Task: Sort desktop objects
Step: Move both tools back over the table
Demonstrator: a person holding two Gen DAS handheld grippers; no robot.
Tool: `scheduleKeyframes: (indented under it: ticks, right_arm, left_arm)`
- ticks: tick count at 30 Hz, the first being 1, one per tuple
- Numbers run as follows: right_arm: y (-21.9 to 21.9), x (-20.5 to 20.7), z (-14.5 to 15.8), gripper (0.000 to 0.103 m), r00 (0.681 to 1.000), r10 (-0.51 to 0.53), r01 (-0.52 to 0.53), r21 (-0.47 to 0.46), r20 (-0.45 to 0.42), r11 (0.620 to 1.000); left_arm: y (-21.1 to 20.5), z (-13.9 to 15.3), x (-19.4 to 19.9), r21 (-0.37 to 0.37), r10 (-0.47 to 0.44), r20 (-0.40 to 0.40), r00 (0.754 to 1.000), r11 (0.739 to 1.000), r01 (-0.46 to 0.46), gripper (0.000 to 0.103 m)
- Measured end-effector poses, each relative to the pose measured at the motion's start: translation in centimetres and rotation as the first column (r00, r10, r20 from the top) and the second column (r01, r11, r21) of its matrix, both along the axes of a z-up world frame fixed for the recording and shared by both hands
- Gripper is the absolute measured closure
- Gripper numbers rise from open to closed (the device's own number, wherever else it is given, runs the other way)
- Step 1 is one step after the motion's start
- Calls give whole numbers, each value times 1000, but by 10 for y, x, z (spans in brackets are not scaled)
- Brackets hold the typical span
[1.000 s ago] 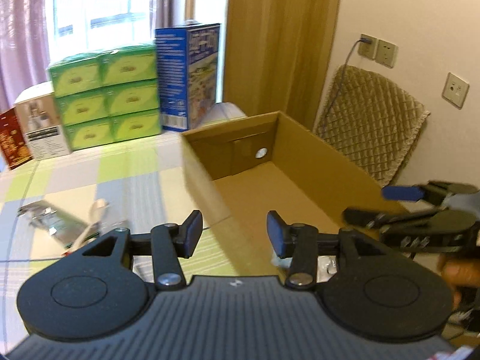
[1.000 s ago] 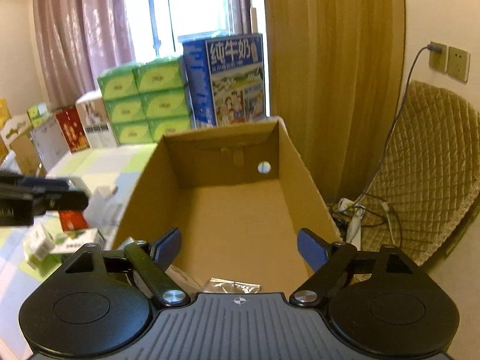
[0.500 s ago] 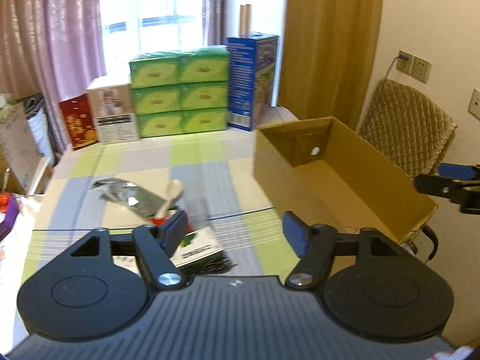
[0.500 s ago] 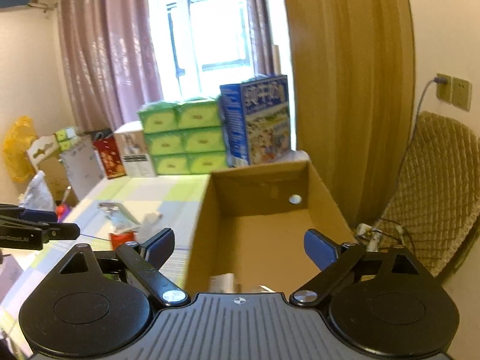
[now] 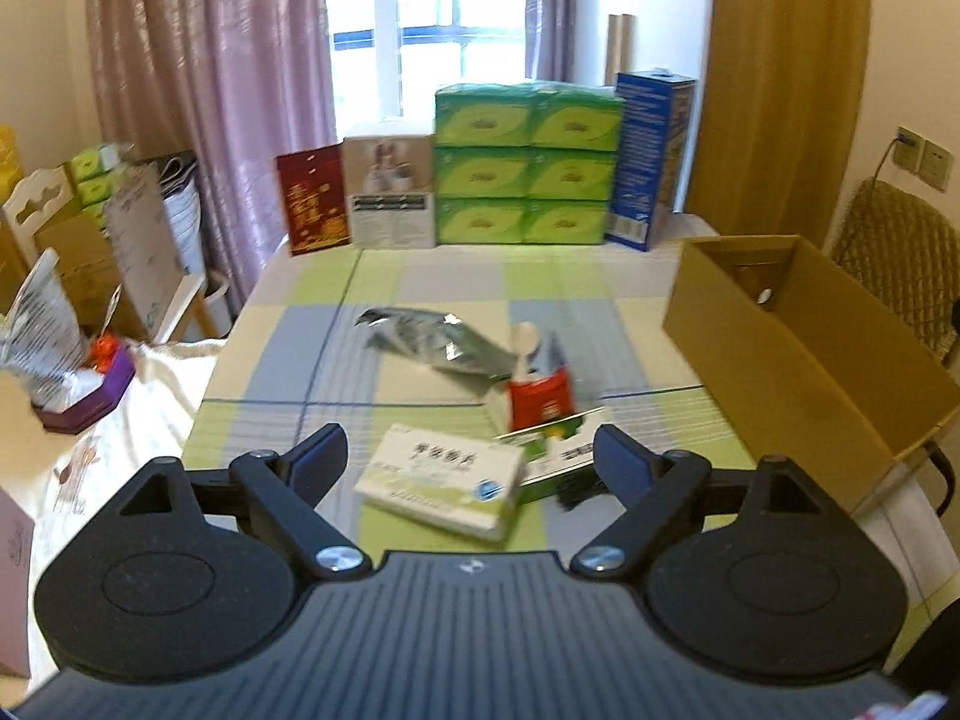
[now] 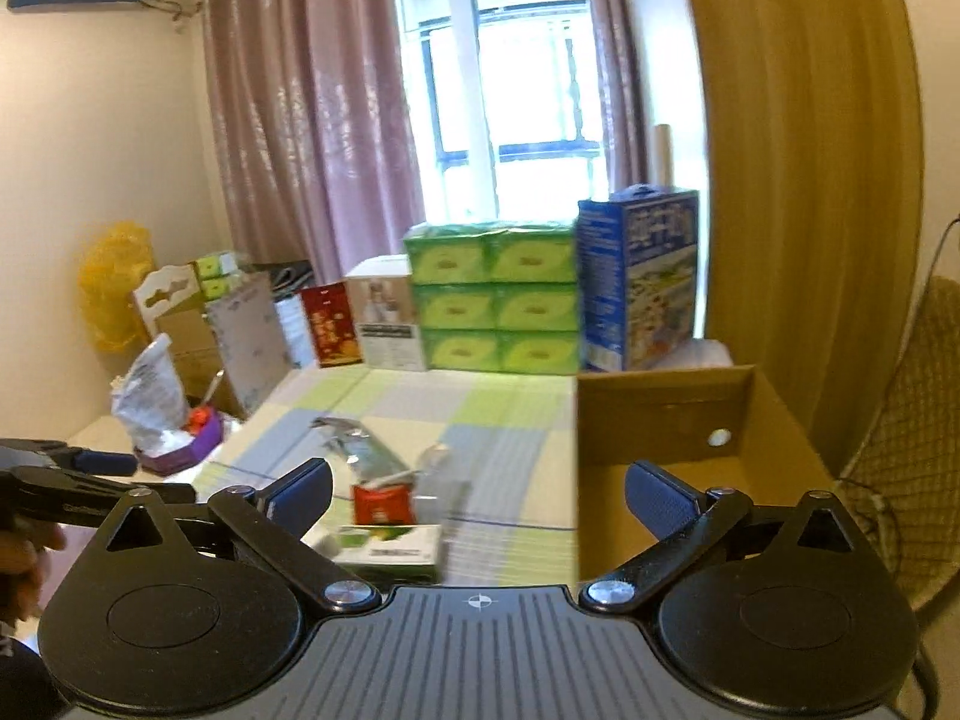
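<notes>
Both grippers have pulled back from the cardboard box (image 5: 804,354) at the table's right edge. Left gripper (image 5: 471,462) hangs wide and empty above a white medicine box (image 5: 441,480); right gripper (image 6: 477,492) gapes too. Behind lie a red packet (image 5: 540,402), foil pouch (image 5: 432,342), stacked green boxes (image 5: 525,165).

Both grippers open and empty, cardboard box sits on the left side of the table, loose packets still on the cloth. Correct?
Not quite: the cardboard box sits on the right side of the table, as the left wrist view shows. The rest holds: left gripper and right gripper have jaws open and empty, and the white packet lies on the cloth.
</notes>
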State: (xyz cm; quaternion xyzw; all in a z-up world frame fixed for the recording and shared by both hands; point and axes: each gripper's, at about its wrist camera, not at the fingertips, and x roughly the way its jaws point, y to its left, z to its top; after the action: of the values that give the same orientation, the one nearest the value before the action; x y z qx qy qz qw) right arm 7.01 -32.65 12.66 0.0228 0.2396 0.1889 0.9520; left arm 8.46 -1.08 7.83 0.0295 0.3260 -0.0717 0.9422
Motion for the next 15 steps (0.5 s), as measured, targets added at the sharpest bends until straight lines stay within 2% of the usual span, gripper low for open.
scheduleKeyframes:
  ticks: [5, 15]
  right_arm:
    - [31, 6, -20, 2, 998, 54, -55, -7, -37, 998]
    - [82, 42, -101, 2, 980, 122, -135, -75, -158, 988]
  left_arm:
    - [16, -20, 4, 11, 4, -28, 1000, 1000, -4, 9]
    - [33, -82, 26, 4, -34, -125, 992, 999, 35, 8]
